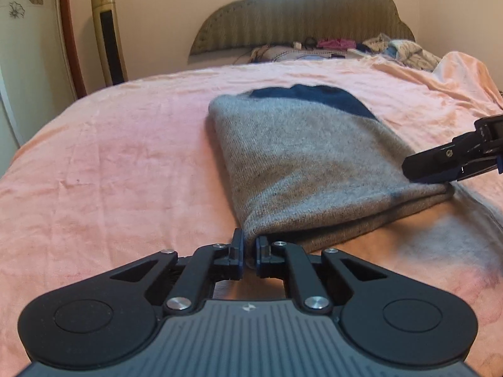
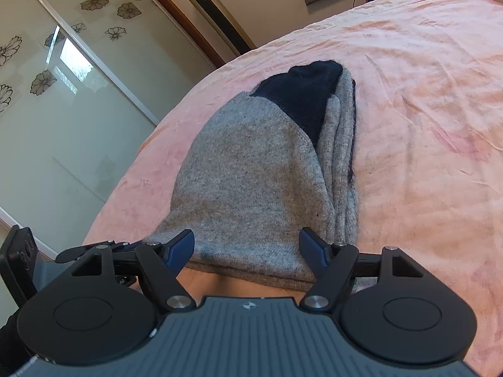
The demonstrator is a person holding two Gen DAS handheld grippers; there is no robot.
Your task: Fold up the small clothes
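A folded grey knit garment [image 1: 308, 157] with a dark navy part at its far end lies on the pink bedspread [image 1: 125, 157]. My left gripper [image 1: 250, 245] is shut on the garment's near left corner, with a pinch of grey cloth between its blue pads. In the left wrist view my right gripper [image 1: 440, 163] comes in from the right at the garment's near right edge. In the right wrist view the right gripper [image 2: 248, 248] stands open, its blue pads either side of the near hem of the garment [image 2: 251, 172] without pressing on it.
A padded headboard [image 1: 298, 19] with pillows and a pile of loose clothes [image 1: 402, 50] stands at the bed's far end. A gold tower fan [image 1: 108, 31] stands beyond the bed's left edge. A sliding door with flower patterns [image 2: 63, 94] stands to the left.
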